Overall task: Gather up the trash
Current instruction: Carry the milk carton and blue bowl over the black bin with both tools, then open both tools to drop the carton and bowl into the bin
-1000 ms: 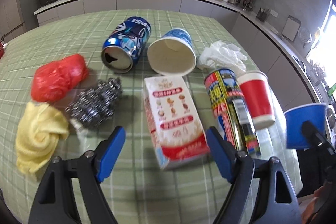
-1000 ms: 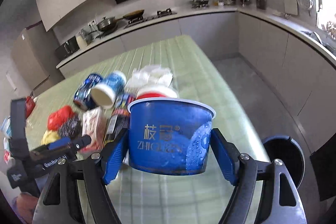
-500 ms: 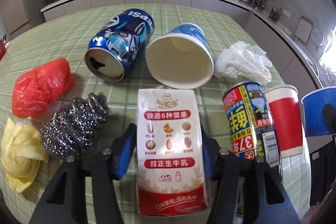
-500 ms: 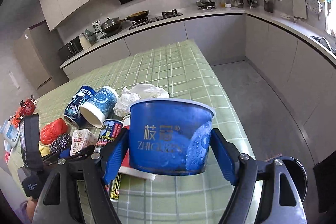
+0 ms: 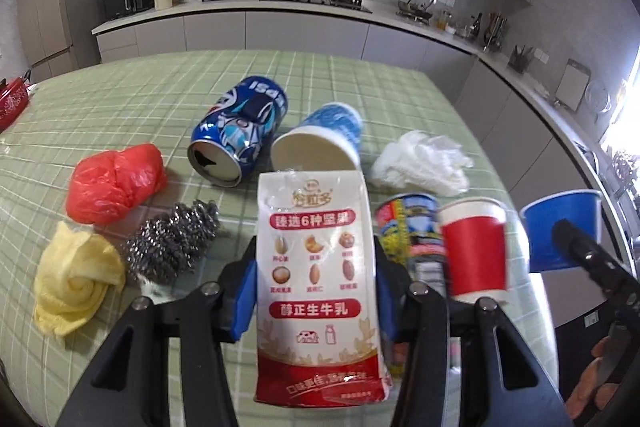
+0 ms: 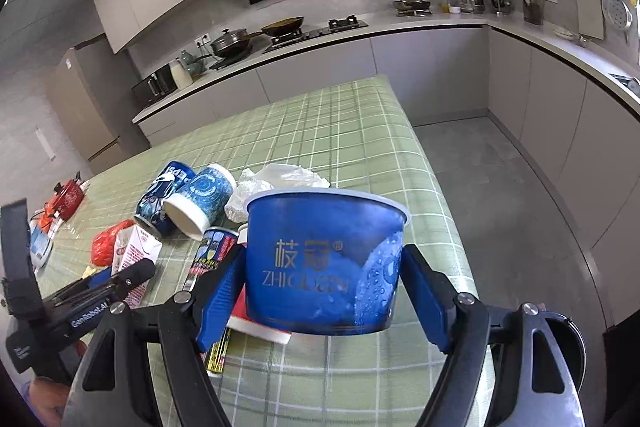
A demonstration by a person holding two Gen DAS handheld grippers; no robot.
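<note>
Centrally, the left gripper [image 5: 316, 291] is clamped on a white-and-red milk carton [image 5: 318, 291], its blue pads pressed to both sides, the carton raised above the green checked tablecloth [image 5: 120, 99]. Behind the carton lie a blue Pepsi can [image 5: 236, 131] on its side and a tipped blue paper cup [image 5: 320, 147]; to the carton's left sit a steel scouring ball [image 5: 172, 243], a crumpled red plastic bag [image 5: 114, 183] and a yellow cloth [image 5: 74, 279]; to its right stand a printed tin can [image 5: 412, 227] and a red paper cup [image 5: 474, 247], with white crumpled plastic [image 5: 420, 163] beyond. The right gripper [image 6: 324, 287] grips a blue plastic bowl [image 6: 324, 259] off the table.
</note>
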